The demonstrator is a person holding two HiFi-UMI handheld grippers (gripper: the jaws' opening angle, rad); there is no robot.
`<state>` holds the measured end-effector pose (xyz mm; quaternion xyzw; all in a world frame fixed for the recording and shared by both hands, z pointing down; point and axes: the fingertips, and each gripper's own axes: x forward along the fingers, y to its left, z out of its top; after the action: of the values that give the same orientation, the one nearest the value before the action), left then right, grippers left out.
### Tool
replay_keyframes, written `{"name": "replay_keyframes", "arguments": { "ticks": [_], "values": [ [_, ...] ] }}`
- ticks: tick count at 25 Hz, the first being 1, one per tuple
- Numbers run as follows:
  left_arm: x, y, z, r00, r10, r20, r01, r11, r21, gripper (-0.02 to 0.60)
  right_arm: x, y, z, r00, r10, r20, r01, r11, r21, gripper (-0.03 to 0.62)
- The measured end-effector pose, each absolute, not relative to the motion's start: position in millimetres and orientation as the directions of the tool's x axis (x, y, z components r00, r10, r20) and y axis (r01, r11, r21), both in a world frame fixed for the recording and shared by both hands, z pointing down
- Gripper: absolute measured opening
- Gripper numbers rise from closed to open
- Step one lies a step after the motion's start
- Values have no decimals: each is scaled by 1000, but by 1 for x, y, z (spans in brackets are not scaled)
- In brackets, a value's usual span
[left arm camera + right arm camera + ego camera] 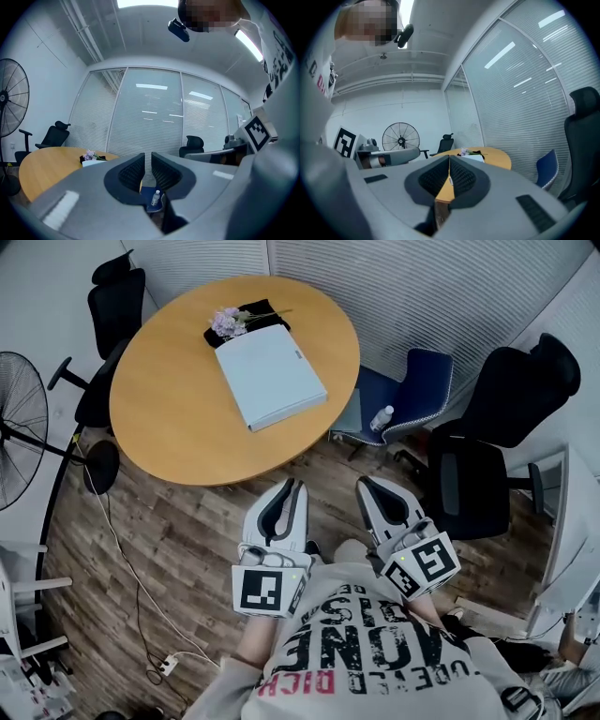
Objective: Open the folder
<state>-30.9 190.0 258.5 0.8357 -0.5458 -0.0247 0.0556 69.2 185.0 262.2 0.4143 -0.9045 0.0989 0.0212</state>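
A pale blue folder lies closed on the round wooden table, with a small bunch of lilac flowers at its far end. Both grippers hang off the table's near edge, over the floor, pointing level toward it. My left gripper has a narrow gap between its jaws and nothing in it. My right gripper has its tips together, empty. In the left gripper view the folder shows far off to the left of the left gripper. In the right gripper view the folder lies ahead of the right gripper.
A blue chair with a water bottle on its seat stands right of the table. Black office chairs stand at the right and far left. A standing fan is at the left. A power strip lies on the wood floor.
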Motion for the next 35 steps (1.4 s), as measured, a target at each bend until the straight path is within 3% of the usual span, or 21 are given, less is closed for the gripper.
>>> {"name": "replay_keyframes", "arguments": {
  "ticks": [15, 35],
  "values": [
    [-24, 140, 266, 381, -924, 40, -918, -373, 136, 54, 77, 130, 274, -667, -732, 139, -743, 640, -193, 12],
    [-1, 44, 258, 208, -978, 10, -972, -205, 118, 54, 102, 13, 274, -781, -613, 117, -623, 756, -200, 12]
  ]
}}
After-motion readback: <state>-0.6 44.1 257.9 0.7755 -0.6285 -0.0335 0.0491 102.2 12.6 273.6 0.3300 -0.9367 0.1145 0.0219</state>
